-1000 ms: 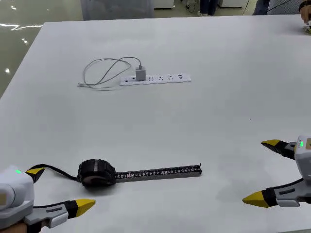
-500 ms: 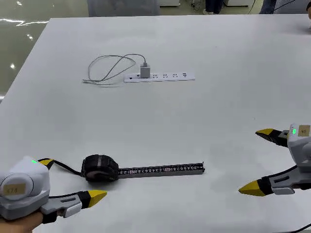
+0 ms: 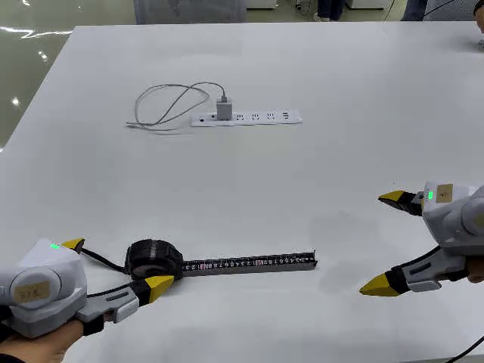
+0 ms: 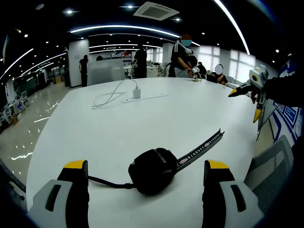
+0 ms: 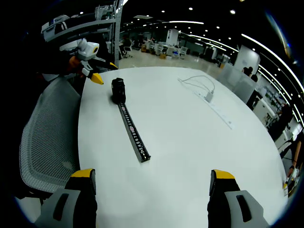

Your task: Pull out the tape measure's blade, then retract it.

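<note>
Workbench scene, head view. Black round-cased tape measure [image 3: 153,259] lies on the white tabletop [image 3: 318,166] near its front edge, toward the left. Its dark, white-numbered blade [image 3: 249,263] is drawn out to the right and lies flat on the surface, with its end hook pointing toward the right side of the table. A thin black wrist strap [image 3: 102,262] trails from the case to the left.

Left gripper [image 3: 117,265], white-bodied with yellow-tipped black jaws, sits just beside the case with its jaws spread apart. One tip is to the left by the strap, and the other is close to the front of the case. In the left gripper view the case [image 4: 153,170] lies between the two jaws and slightly ahead of them; neither jaw can be seen touching it.

Right gripper [image 3: 384,242], of the same build, is held well to the right of the blade's end. Its jaws are wide apart and nothing is between them. The right gripper view looks along the blade [image 5: 133,131] toward the case.

Far back on the table lies a white power strip [image 3: 257,118] with a pale plug-in charger [image 3: 224,110] and a looped white cable [image 3: 162,106]. A grey mesh chair [image 5: 42,142] stands at the table's edge.
</note>
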`<state>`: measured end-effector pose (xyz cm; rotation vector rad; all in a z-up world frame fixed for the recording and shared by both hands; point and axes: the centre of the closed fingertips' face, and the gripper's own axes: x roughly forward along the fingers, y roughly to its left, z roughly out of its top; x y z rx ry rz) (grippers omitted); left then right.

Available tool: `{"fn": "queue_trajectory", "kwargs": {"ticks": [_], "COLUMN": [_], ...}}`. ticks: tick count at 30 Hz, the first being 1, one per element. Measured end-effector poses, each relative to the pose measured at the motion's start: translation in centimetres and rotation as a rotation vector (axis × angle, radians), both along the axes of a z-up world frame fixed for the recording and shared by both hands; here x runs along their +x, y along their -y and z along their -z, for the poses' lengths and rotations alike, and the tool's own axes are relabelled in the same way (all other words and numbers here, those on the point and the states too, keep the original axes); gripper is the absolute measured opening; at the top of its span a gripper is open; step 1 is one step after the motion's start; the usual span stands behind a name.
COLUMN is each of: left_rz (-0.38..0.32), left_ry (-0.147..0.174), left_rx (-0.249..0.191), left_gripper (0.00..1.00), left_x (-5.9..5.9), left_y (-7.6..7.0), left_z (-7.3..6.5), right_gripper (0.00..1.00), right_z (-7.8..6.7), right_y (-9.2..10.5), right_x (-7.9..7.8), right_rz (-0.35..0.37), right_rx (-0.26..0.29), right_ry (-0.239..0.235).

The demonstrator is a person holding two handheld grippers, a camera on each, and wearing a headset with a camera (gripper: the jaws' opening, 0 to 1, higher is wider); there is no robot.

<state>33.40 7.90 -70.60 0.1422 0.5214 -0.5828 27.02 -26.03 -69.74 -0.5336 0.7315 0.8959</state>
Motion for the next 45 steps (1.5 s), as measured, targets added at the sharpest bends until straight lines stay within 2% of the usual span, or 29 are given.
{"fn": "queue_trajectory", "kwargs": {"ticks": [3, 5, 6, 10, 14, 16, 19, 21, 23, 27, 32, 34, 37, 39, 45], "left_rz": [-0.025, -0.040, -0.048, -0.072, -0.083, -0.087, -0.088, -0.097, -0.097, -0.100, -0.124, -0.136, -0.142, -0.151, -0.161], "left_ry": [-0.009, -0.003, -0.018, -0.033, -0.016, -0.031, -0.031, -0.044, -0.051, -0.046, -0.027, -0.025, -0.002, 0.008, 0.015], "left_rx": [0.037, 0.020, 0.015, 0.000, 0.020, -0.006, 0.005, -0.021, -0.016, -0.013, -0.012, -0.015, -0.014, -0.032, -0.032], "left_gripper": [0.99, 0.99, 0.99, 0.99, 0.99, 0.99, 0.99, 0.99, 0.99, 0.99, 0.99, 0.99, 0.99, 0.99, 0.99], "left_x": [0.3, 0.6, 0.5, 0.7, 1.1, 1.0, 1.2, 1.2, 1.2, 1.2, 1.4, 1.4, 1.5, 1.7, 1.8], "left_y": [-0.3, -0.3, -0.3, -0.3, -0.3, 0.2, 0.4, 0.7, 0.9, 1.1, 1.1, 1.1, 1.2, 1.3, 1.6], "left_z": [0.5, 0.4, 0.6, 1.0, 1.6, 1.5, 1.9, 2.0, 2.4, 2.6, 2.4, 2.5, 2.6, 2.6, 2.9], "right_gripper": [0.99, 0.99, 0.99, 0.99, 0.99, 0.99, 0.99, 0.99, 0.99, 0.99, 0.99, 0.99, 0.99, 0.99, 0.99], "right_z": [0.4, 0.6, 0.7, 0.9, 1.0, 1.2, 1.3, 1.6, 1.8, 2.0, 2.8, 3.1, 3.6, 3.9, 4.7], "right_y": [-0.3, -0.4, -0.5, -0.8, -1.1, -1.4, -1.8, -1.9, -2.0, -2.3, -2.3, -2.5, -2.7, -2.9, -3.4], "right_x": [0.4, 0.6, 0.7, 1.2, 1.7, 1.8, 1.9, 2.1, 2.5, 3.0, 3.6, 3.7, 4.0, 4.1, 4.5], "right_rz": [-0.021, -0.032, -0.037, -0.056, -0.072, -0.087, -0.104, -0.110, -0.117, -0.120, -0.128, -0.139, -0.157, -0.171, -0.197], "right_rx": [-0.007, -0.013, -0.013, -0.025, -0.033, -0.039, -0.039, -0.047, -0.055, -0.044, -0.053, -0.059, -0.084, -0.092, -0.111], "right_ry": [-0.009, -0.018, -0.021, -0.024, -0.029, -0.030, -0.038, -0.043, -0.034, -0.039, -0.056, -0.067, -0.071, -0.079, -0.096]}}
